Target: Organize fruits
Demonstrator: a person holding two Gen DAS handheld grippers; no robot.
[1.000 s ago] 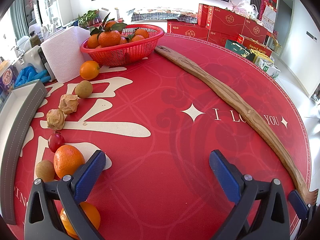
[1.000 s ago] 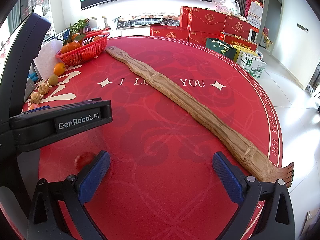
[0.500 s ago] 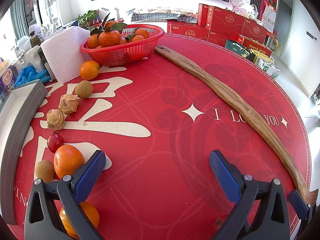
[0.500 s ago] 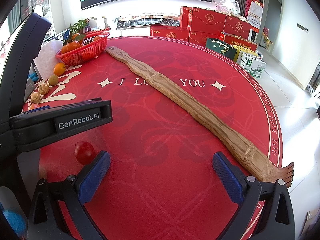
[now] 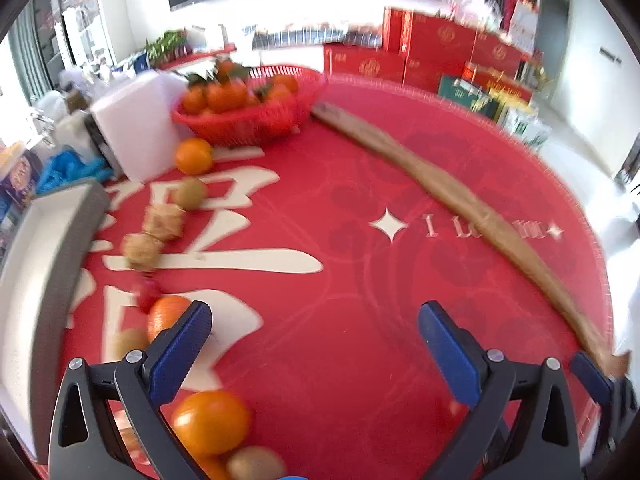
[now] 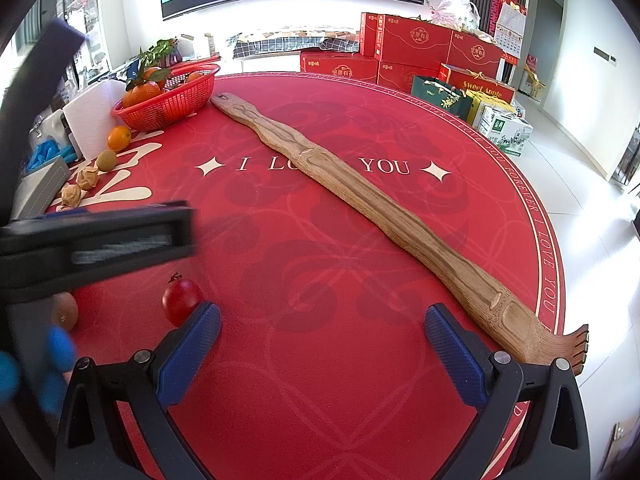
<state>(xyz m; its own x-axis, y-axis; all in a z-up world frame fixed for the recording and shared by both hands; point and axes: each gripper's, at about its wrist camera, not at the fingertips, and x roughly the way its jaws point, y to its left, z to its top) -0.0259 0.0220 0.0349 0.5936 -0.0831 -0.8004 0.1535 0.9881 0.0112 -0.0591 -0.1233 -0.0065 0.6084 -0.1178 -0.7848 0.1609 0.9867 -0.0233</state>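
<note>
A red basket of tangerines stands at the table's far left; it also shows in the right wrist view. A row of loose fruit runs along the left: an orange, a kiwi, two walnuts, a small red fruit, an orange and a kiwi. Another orange and kiwi lie under my open, empty left gripper. A cherry tomato lies just left of my open, empty right gripper.
A long wooden back scratcher lies diagonally across the red table mat. A white tissue box and a grey-edged tray sit at the left. Red gift boxes stand beyond the table.
The left gripper has pulled back and moved, blurring its view; more fruit now shows beneath it. The cherry tomato has rolled into sight beside the right gripper's left finger.
</note>
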